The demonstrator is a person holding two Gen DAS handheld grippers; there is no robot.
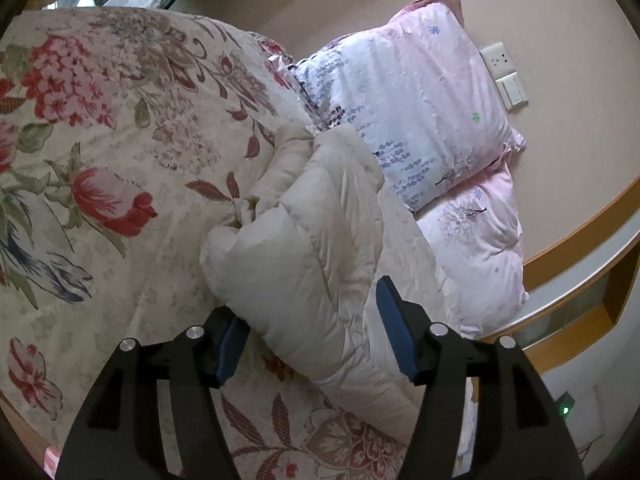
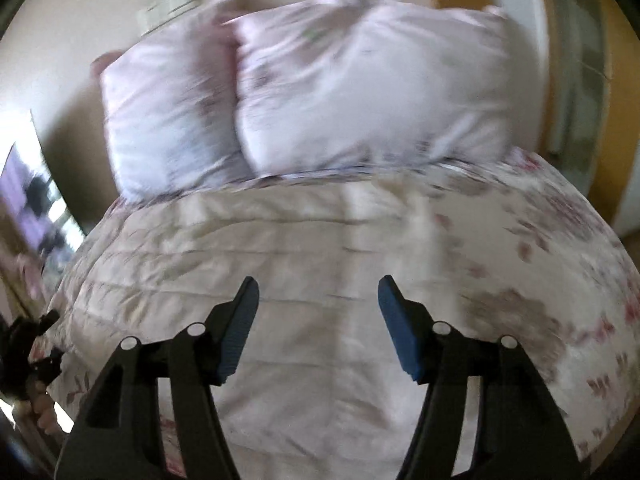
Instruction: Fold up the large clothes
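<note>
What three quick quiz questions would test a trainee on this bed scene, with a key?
1. True or false: the left gripper is clamped on the cream padded jacket.
2. Which lies under the jacket? A) floral bedspread B) bare floor C) wooden desk
3. Fill in: two pink ______ lean at the wall behind the jacket.

Key:
1. False. Its fingers stand apart with the jacket's folded roll between them, not pressed.
2. A.
3. Pillows. The right wrist view, though blurred, also shows them beyond the open right gripper.
</note>
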